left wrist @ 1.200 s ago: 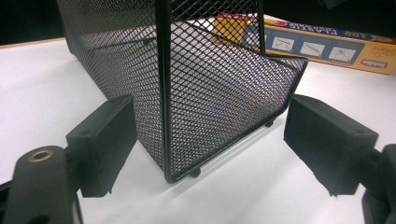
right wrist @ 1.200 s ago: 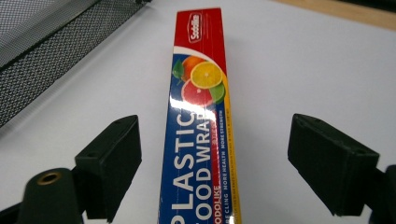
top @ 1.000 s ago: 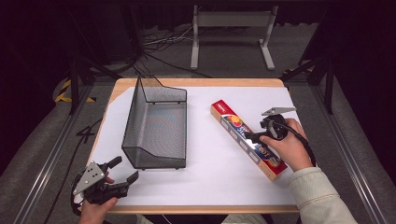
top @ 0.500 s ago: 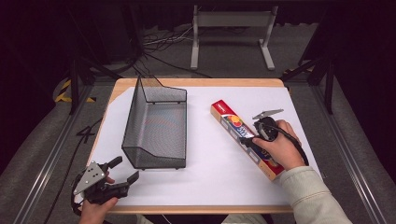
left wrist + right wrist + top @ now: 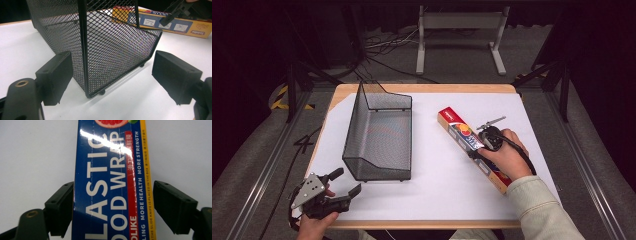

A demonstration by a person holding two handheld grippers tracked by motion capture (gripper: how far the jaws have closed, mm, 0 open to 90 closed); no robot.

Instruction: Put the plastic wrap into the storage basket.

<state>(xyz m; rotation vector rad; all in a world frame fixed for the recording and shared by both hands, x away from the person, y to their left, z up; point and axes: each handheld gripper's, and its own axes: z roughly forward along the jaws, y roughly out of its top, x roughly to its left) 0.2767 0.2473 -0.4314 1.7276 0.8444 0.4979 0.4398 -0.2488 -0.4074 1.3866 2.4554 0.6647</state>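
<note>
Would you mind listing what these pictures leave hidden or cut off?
- High view: the right gripper fingertips, hidden under the hand.
- Right gripper view: the plastic wrap box is cut off at the top and bottom edges, its jaws astride it, having just been closing.
- Left gripper view: the mesh basket top, cut off.

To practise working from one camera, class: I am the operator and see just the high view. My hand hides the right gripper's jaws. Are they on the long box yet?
Observer: In the right gripper view the right gripper straddles the box. Its jaws have just been closing, but a gap shows at the yellow edge.
Operator: What is the box?
Observer: Its label reads "WRAP" and "MORE STRENGTH".
Operator: Where does the left gripper aim?
Observer: The left gripper, jaws open, points at the near corner post of the mesh basket, short of touching it.
</note>
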